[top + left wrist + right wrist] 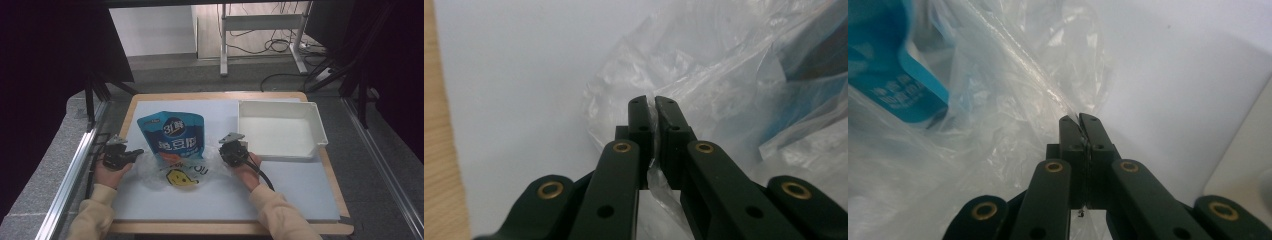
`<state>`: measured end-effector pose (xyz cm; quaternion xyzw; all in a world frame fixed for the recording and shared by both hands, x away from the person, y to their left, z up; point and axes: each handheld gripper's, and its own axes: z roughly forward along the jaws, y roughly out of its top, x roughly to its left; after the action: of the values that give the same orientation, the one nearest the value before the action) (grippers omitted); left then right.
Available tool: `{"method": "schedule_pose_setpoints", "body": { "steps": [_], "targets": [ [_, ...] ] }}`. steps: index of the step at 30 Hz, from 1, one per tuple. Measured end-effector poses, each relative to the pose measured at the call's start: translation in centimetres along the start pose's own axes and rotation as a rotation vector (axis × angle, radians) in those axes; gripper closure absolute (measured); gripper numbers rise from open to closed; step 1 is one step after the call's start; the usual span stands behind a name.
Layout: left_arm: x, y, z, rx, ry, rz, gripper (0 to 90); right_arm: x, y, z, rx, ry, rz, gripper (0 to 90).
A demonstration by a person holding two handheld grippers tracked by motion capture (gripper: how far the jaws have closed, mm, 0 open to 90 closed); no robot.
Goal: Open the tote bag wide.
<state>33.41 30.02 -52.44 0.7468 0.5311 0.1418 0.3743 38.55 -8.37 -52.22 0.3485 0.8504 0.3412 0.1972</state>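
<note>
- A wooden worktop point(131, 111) carries a pale blue-grey mat point(215, 195).
- Grey speckled carpet floor point(40, 165) lies on both sides.
- Aluminium rails point(70, 170) flank the worktop.
- Black curtains point(45, 55) hang left and right.
- Beyond stand a white desk frame point(260, 22), tangled cables point(275, 47) and a pale wall point(152, 30).

White tray point(317, 131) blocks rightward; bare mat point(210, 200) lies open nearside.

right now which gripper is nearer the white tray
Right. The right gripper sits just off the white tray at its near left corner; the left gripper is across the blue pouch, far from it.
</note>
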Motion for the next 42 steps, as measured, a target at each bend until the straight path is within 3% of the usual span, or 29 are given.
{"method": "schedule_pose_setpoints", "body": {
  "steps": [5, 11, 21, 25, 27, 31, 35, 39, 42],
  "targets": [
    [0.2, -0.7, 0.9, 0.03, 0.005, -0.003, 87.0, -0.2, -0.6, 0.7, 0.021, -0.002, 0.005, 88.4],
    [0.1, -1.4, 1.6, 0.048, 0.018, 0.003, 86.9, -0.4, -0.8, 0.8, 0.007, 0.003, -0.001, 88.4],
    [0.0, -1.7, 1.7, 0.035, 0.02, 0.0, 86.7, -0.4, -1.0, 0.7, -0.006, 0.004, 0.006, 87.5],
    [0.0, -1.6, 1.8, 0.037, 0.016, -0.004, 86.5, -0.6, -0.9, 0.5, -0.004, 0.029, 0.015, 77.9],
    [0.0, -1.6, 1.8, 0.038, 0.017, -0.005, 86.4, -1.0, -0.7, -0.3, -0.025, 0.06, 0.019, 70.4],
    [0.0, -1.6, 1.8, 0.039, 0.014, -0.007, 86.1, -0.9, 0.4, -3.6, -0.157, 0.119, 0.028, 60.8],
    [0.0, -1.6, 1.8, 0.039, 0.015, -0.005, 86.0, -0.4, 1.5, -6.8, -0.262, 0.15, 0.029, 59.7],
    [0.1, -1.6, 1.8, 0.039, 0.011, -0.006, 85.9, 0.7, 2.1, -8.7, -0.289, 0.214, 0.004, 60.1],
    [0.1, -1.6, 1.8, 0.039, 0.012, -0.005, 85.9, 1.9, 2.2, -8.7, -0.277, 0.261, -0.017, 58.6]
  ]
}}
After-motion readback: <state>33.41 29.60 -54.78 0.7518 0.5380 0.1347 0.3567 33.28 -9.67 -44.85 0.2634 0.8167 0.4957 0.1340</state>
